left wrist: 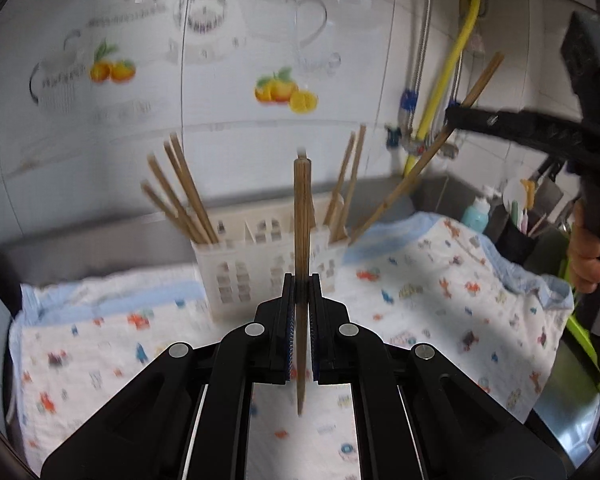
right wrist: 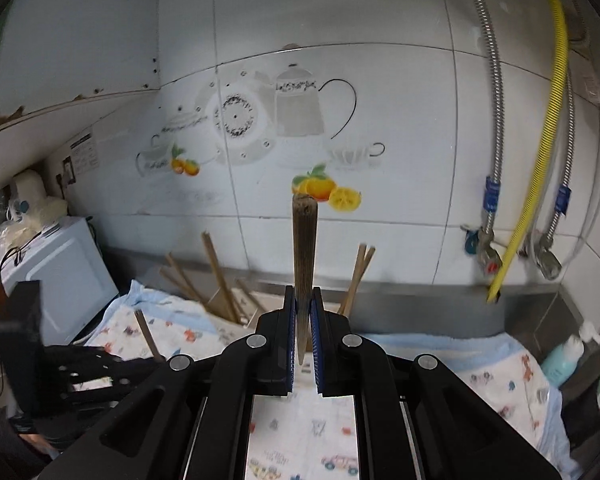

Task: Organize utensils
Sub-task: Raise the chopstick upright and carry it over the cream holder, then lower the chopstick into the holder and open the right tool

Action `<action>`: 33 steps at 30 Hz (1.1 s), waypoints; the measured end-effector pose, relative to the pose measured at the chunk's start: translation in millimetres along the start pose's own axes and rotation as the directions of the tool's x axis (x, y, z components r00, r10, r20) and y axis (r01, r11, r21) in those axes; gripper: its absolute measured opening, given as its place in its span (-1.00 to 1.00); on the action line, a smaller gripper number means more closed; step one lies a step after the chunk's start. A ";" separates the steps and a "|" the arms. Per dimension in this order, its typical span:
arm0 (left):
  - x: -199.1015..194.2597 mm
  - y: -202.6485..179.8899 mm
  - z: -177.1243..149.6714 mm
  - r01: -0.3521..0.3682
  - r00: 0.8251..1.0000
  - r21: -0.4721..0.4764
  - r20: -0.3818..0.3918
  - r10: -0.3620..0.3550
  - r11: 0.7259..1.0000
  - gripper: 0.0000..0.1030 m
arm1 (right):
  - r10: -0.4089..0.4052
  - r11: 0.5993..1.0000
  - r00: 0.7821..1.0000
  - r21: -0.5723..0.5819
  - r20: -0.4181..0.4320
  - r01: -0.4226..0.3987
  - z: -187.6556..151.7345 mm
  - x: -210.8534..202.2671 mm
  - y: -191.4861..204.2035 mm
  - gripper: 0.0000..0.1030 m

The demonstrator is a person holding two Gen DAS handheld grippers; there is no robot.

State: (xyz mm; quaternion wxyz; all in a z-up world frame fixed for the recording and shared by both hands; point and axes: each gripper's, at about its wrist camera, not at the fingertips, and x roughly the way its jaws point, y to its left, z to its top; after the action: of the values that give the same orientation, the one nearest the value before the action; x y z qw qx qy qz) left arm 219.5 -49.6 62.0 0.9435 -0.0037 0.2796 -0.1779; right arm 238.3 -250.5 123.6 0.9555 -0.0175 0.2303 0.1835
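Observation:
In the left wrist view my left gripper (left wrist: 302,280) is shut on a wooden chopstick (left wrist: 302,208) that stands upright between the pads. Behind it a white plastic utensil basket (left wrist: 240,276) holds several chopsticks (left wrist: 180,192) in its end compartments. At the upper right my right gripper (left wrist: 452,114) is shut on another chopstick (left wrist: 404,184), which slants down toward the basket's right side. In the right wrist view the right gripper (right wrist: 304,294) grips its chopstick (right wrist: 304,248) upright. There the left gripper (right wrist: 152,362) shows at lower left, and the basket (right wrist: 256,300) is partly hidden.
A cloth with a cartoon print (left wrist: 440,280) covers the counter under the basket. A white microwave (right wrist: 60,276) stands at the left. A teal bottle (right wrist: 562,360) and a sink corner lie to the right. A yellow hose (right wrist: 556,120) and taps (right wrist: 488,252) hang on the tiled wall.

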 end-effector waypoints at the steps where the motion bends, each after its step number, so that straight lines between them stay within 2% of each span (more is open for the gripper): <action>1: -3.2 0.1 8.9 -0.004 1.000 0.010 0.017 0.004 1.000 -0.90 | -0.010 1.000 1.000 -0.005 0.000 0.010 3.6 3.9 -0.9 -0.86; 5: -12.9 2.2 39.7 -0.034 0.996 0.033 0.081 0.032 0.999 -0.90 | -0.025 1.000 0.999 -0.015 -0.023 0.024 12.3 26.1 -3.2 -0.86; 8: -18.0 6.0 65.3 -0.086 0.986 0.044 0.147 0.078 0.995 -0.90 | -0.031 0.999 0.998 -0.022 -0.048 0.030 12.2 42.1 -4.2 -0.86; 16: -2.1 22.3 114.0 -0.154 0.958 -0.010 0.242 0.152 0.988 -0.90 | -0.032 0.999 0.995 -0.042 -0.097 0.028 2.2 70.0 -3.8 -0.86; 20: 19.3 31.6 119.4 -0.162 0.956 -0.063 0.238 0.173 0.985 -0.90 | -0.028 0.999 0.994 -0.042 -0.108 0.023 -1.7 76.2 -5.8 -0.86; 26: 49.6 41.2 104.0 -0.170 0.967 -0.095 0.173 0.185 0.981 -0.90 | -0.028 0.999 0.991 -0.048 -0.128 0.022 -7.5 86.3 -8.8 -0.86; 33: 66.7 47.8 94.6 -0.164 0.977 -0.099 0.120 0.175 0.982 -0.89 | -0.027 0.999 0.990 -0.038 -0.136 0.023 -11.1 89.2 -12.5 -0.86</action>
State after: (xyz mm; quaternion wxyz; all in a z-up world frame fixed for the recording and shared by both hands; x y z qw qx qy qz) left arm 337.5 -36.1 101.6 0.9702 -0.0329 0.2252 -0.0836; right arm 311.8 -232.9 73.3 0.9393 -0.0500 0.2915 0.1740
